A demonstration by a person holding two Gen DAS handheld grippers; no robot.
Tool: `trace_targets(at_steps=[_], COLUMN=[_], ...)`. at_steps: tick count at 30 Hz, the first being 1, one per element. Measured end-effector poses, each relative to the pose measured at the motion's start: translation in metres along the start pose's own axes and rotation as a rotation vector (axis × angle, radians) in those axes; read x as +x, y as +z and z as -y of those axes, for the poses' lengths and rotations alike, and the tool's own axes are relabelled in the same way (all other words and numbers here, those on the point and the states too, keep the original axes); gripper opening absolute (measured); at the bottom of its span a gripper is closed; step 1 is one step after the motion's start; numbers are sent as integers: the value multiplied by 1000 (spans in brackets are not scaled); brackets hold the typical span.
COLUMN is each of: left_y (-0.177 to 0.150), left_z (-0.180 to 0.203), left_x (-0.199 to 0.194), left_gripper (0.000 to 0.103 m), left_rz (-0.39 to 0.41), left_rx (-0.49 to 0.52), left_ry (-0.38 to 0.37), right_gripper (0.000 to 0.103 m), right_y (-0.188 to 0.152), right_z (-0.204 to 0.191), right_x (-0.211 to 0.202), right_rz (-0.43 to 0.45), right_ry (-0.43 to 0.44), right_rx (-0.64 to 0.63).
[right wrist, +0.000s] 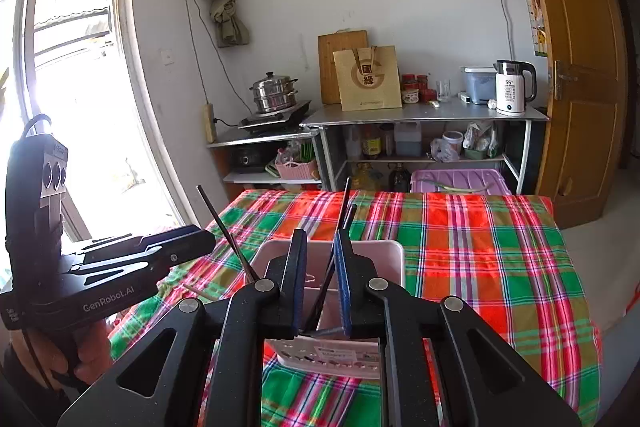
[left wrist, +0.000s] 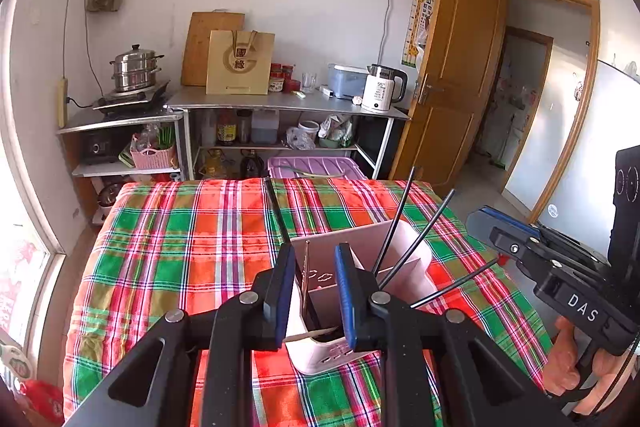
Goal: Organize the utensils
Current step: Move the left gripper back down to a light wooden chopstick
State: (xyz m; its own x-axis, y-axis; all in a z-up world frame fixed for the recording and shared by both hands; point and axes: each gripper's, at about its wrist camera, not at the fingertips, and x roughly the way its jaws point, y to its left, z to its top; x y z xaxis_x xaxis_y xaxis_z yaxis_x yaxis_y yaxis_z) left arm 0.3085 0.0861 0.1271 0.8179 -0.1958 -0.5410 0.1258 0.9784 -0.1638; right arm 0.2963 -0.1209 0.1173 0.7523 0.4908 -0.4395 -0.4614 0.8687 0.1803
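I find the white utensil holder point(left wrist: 360, 291) standing upright on the plaid-covered surface point(left wrist: 180, 247), directly below both tools. My left gripper point(left wrist: 310, 291) hangs over its near compartment, fingers parted with nothing clamped; one slim metal utensil point(left wrist: 306, 275) stands between them, and I cannot confirm contact. Dark chopsticks point(left wrist: 394, 227) lean out of the far compartment. My right gripper point(right wrist: 320, 283) sits over the holder point(right wrist: 328, 259) from the other side, fingers likewise released, a dark chopstick point(right wrist: 329, 279) passing through the gap.

Judgement: the step in hand appears to be seating sticks in their compartments. To do it well I would lift both tools straight up, clearing the leaning tips, so no stick is dragged out or the light holder tipped.
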Motion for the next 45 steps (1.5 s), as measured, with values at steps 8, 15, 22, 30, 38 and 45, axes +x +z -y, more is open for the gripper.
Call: trace_targets(at_steps=[8, 15, 22, 30, 38, 45], left_y=[-33, -86, -139, -178, -191, -206], left_z=[23, 32, 29, 23, 13, 4], left_x=[-58, -83, -81, -74, -61, -45], left_gripper=[20, 20, 20, 20, 20, 20], left_rz=[66, 58, 9, -56, -107, -164], left_rx=[16, 1, -13, -25, -52, -71], left_ry=[6, 5, 13, 26, 44, 59], right_gripper=[15, 15, 15, 15, 15, 15], right_y=[-29, -60, -95, -119, -132, -143], right_z=[-3, 5, 9, 18, 32, 35], right_x=[-52, -81, -97, -100, -93, -83], right_rz=[35, 29, 0, -41, -84, -121], right_ry=[1, -9, -24, -37, -62, -58], right_rx=[-24, -10, -2, 33, 64, 72])
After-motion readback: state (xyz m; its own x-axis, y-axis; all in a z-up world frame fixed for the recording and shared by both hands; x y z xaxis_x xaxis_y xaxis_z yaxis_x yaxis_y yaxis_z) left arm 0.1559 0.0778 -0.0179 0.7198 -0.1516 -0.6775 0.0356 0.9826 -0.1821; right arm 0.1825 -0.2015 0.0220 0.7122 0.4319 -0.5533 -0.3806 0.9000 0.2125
